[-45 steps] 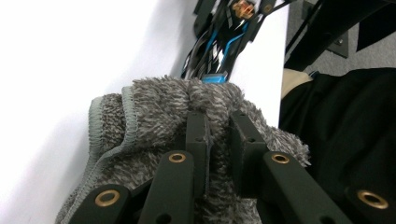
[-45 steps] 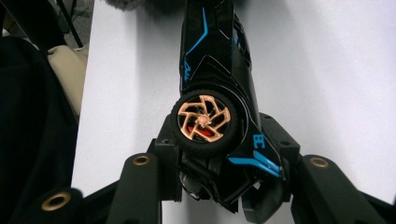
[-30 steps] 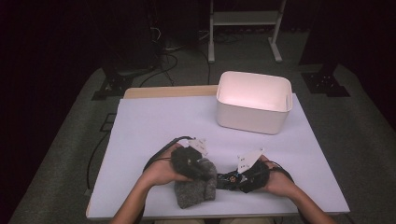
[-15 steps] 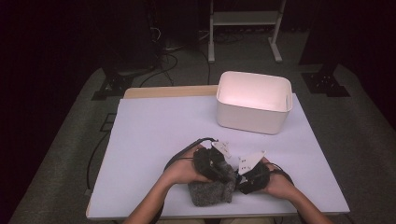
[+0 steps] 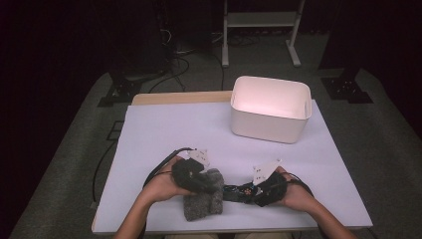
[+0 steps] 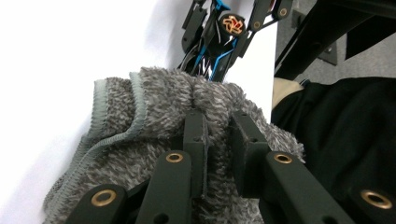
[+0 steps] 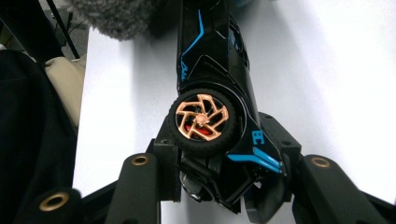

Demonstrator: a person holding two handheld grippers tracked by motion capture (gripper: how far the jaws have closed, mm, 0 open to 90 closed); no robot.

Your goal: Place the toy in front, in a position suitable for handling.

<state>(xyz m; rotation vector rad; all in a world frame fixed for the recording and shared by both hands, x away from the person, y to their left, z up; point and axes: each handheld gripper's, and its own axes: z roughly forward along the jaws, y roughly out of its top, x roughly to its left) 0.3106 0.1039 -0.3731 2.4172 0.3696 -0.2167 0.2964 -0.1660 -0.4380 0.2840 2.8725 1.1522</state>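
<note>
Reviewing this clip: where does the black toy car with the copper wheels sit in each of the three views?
High view: toy car lies low centre on the table, between the grey cloth and the right gripper.
Left gripper view: top centre, its wheel just beyond the cloth.
Right gripper view: centre, running up from the bottom, clamped between the jaws.
Shared landmark: the fuzzy grey cloth, which touches the car's far end.

- The high view looks forward and down over the white table (image 5: 164, 134).
- The left gripper view sits close above the grey cloth (image 6: 154, 121).
- The right gripper view looks closely along the toy car (image 7: 212, 88); all three views share both.
</note>
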